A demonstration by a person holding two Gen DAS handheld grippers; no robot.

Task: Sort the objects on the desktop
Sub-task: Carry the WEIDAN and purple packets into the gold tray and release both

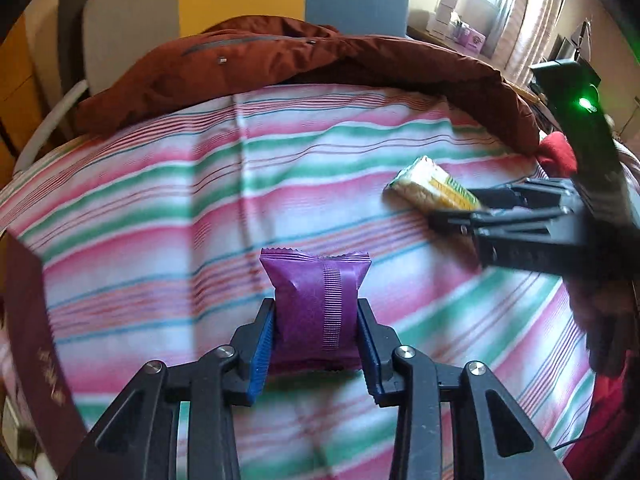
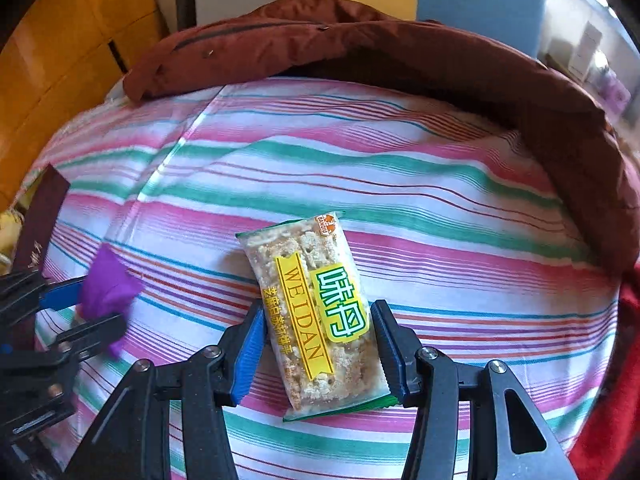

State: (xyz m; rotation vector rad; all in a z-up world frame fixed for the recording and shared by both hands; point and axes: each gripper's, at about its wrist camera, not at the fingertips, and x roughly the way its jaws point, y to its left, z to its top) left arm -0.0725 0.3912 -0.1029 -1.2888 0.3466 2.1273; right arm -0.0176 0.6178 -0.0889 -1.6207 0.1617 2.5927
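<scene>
In the left wrist view, the left gripper is clamped on a purple snack packet, its 2 blue pads pressing the packet's sides above the striped cloth. Beyond the purple packet and to its right, the right gripper grips a cracker packet, near the brown jacket that lines the cloth's far edge. A dark red booklet stands at the left of the purple packet. In the right wrist view, the right gripper has its pads closed against the long sides of the cracker packet, which is printed "WEIDAN". Left of the cracker packet, the left gripper holds the purple snack packet, with the booklet behind it.
</scene>
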